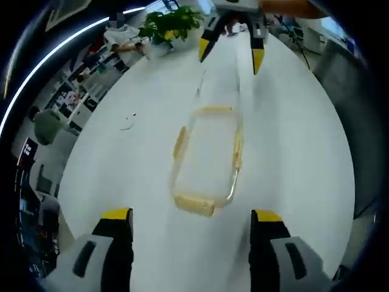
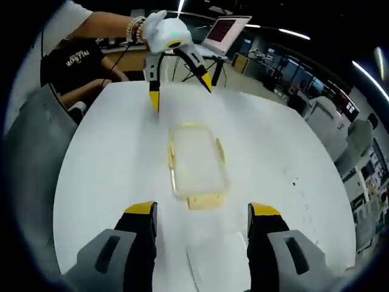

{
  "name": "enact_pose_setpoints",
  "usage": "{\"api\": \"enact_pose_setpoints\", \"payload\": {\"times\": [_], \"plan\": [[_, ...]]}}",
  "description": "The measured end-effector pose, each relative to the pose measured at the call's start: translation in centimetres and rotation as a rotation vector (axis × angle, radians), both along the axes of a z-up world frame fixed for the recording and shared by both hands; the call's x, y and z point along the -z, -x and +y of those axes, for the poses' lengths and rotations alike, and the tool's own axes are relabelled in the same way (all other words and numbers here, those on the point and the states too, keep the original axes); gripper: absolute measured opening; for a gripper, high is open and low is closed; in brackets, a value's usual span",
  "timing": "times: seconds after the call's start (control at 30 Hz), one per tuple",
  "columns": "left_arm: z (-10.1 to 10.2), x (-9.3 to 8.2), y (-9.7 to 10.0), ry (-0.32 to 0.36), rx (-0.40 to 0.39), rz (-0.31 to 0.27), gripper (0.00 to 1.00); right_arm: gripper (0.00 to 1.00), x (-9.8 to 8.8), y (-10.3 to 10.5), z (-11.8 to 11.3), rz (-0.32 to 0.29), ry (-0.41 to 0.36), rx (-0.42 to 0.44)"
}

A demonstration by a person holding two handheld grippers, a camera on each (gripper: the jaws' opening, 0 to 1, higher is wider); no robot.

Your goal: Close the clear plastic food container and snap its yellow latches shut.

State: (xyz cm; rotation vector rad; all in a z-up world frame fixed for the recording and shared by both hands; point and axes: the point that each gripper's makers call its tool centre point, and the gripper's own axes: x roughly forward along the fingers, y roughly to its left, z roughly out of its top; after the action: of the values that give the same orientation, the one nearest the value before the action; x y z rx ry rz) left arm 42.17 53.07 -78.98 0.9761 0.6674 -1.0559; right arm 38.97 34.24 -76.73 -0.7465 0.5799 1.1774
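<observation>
The clear plastic container (image 1: 206, 161) lies flat on the white table (image 1: 292, 140), with yellow latches (image 1: 194, 205) showing on all its sides. My left gripper (image 1: 191, 216) hovers open just short of its near end, nothing between the jaws. Across the container, my right gripper (image 1: 234, 48) hangs open above the table. In the right gripper view the container (image 2: 194, 159) sits just ahead of my open right gripper (image 2: 202, 210), one yellow latch (image 2: 203, 201) splayed toward it. The left gripper (image 2: 180, 82) is open beyond the far end, held by a person's hand.
A faint clear flat piece (image 2: 209, 261) lies on the table between the right jaws; it is the blurred outline (image 1: 220, 82) past the container. A potted plant (image 1: 170, 24) stands at the table's far edge, a laptop (image 2: 226, 29) at the opposite edge.
</observation>
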Motion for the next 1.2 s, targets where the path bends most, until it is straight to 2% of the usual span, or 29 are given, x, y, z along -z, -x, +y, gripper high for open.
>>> {"api": "enact_pose_setpoints", "payload": {"times": [0.1,0.2,0.23,0.3,0.37,0.43,0.6,0.7,0.77,0.83,1.0,1.03,1.07,1.1,1.2], "plan": [[-0.2,1.0,-0.4,-0.037,0.070,0.025,0.74,0.54,0.5,-0.5,0.9,0.011,0.023,-0.043],[0.0,1.9,-1.2,-0.071,0.074,0.042,0.71,0.55,1.2,-1.1,1.7,0.031,0.038,-0.061],[-0.2,2.0,-1.5,-0.073,0.085,0.047,0.69,0.55,1.7,-1.2,1.9,0.059,0.048,-0.069],[-0.4,2.4,-1.6,-0.087,0.102,0.077,0.66,0.56,2.8,-1.8,1.9,0.070,0.086,-0.074],[-0.5,2.7,-1.8,-0.093,0.105,0.090,0.65,0.55,3.7,-2.0,2.0,0.085,0.115,-0.085],[-0.7,3.3,-1.5,-0.071,0.075,0.162,0.64,0.56,4.7,-2.1,2.0,0.115,0.142,-0.101],[-1.2,3.8,-1.8,-0.080,0.112,0.177,0.61,0.54,6.1,-2.8,1.8,0.153,0.178,-0.113],[-1.2,4.2,-1.5,-0.082,0.116,0.234,0.60,0.54,6.6,-2.6,1.7,0.201,0.196,-0.119],[-1.3,4.5,-1.5,-0.062,0.094,0.267,0.57,0.55,6.9,-2.7,1.6,0.193,0.219,-0.133],[-1.6,4.8,-1.2,-0.067,0.119,0.289,0.56,0.54,7.1,-2.8,1.6,0.198,0.234,-0.146],[-1.7,6.0,-1.0,-0.108,0.151,0.308,0.54,0.52,7.9,-3.0,1.5,0.187,0.298,-0.184],[-1.9,6.0,-0.6,-0.098,0.146,0.342,0.54,0.52,8.2,-2.6,1.3,0.208,0.317,-0.193],[-1.9,5.8,-1.2,-0.098,0.139,0.323,0.53,0.51,8.5,-2.6,1.3,0.212,0.333,-0.202],[-1.9,5.8,-1.3,-0.097,0.144,0.326,0.52,0.49,8.2,-3.0,1.8,0.220,0.309,-0.201],[-1.7,5.7,-1.4,-0.099,0.161,0.325,0.50,0.49,8.4,-3.0,1.7,0.236,0.324,-0.199]]}}
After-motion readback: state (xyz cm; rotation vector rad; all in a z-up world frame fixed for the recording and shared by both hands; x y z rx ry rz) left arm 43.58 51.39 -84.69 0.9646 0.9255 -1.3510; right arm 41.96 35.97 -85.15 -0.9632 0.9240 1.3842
